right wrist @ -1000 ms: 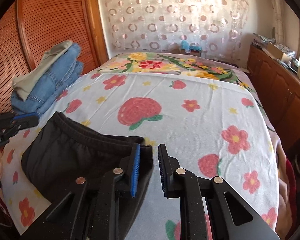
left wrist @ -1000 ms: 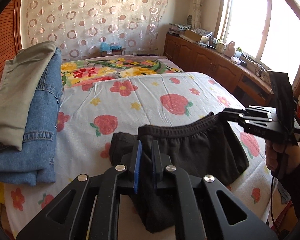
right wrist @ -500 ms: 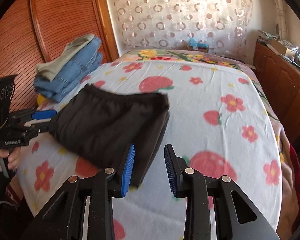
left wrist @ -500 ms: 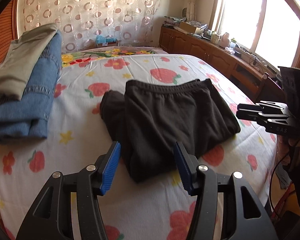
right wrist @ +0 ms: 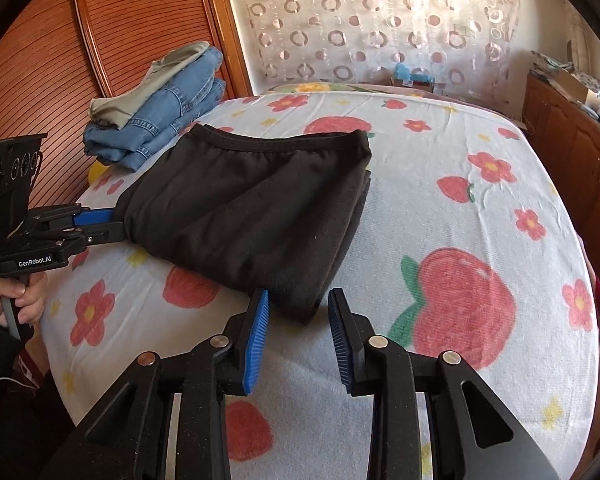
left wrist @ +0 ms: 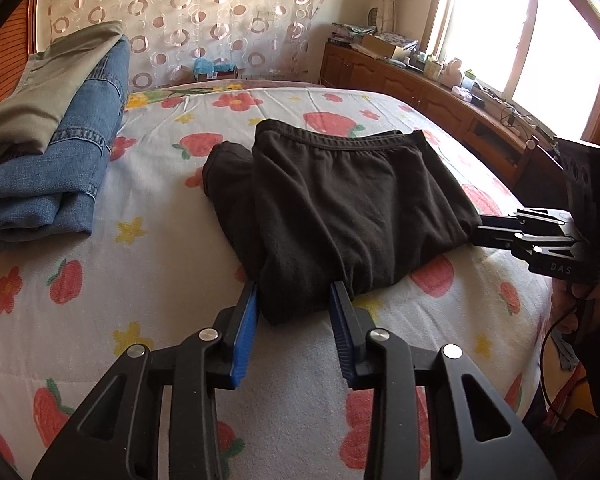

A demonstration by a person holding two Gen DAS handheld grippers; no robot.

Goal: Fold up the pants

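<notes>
the fingers (left wrist: 246, 322) of the left gripper (left wrist: 296, 300) are held apart, with a near corner of the pants (left wrist: 340, 204) set between their tips; nothing is clamped. the right gripper (right wrist: 298, 306) is likewise spread, its fingers (right wrist: 342, 326) astride the other near corner, though whether cloth is touched cannot be told.

the pants, black, are seen folded into a flat bundle on the bed (left wrist: 148, 264). the long axis is laid across the bed, from one gripper to the other, and the elastic waistband (right wrist: 284, 142) is pointed away from the person, toward the curtain (right wrist: 360, 20). a folded part is left sticking out on the left-hand edge.

a stack of jeans (left wrist: 48, 176) with an olive garment (left wrist: 48, 92) on top is placed at the left side of the bed, near the pants but apart from them. a wooden cabinet (left wrist: 440, 92) is seen along the right under the window (left wrist: 540, 32).
</notes>
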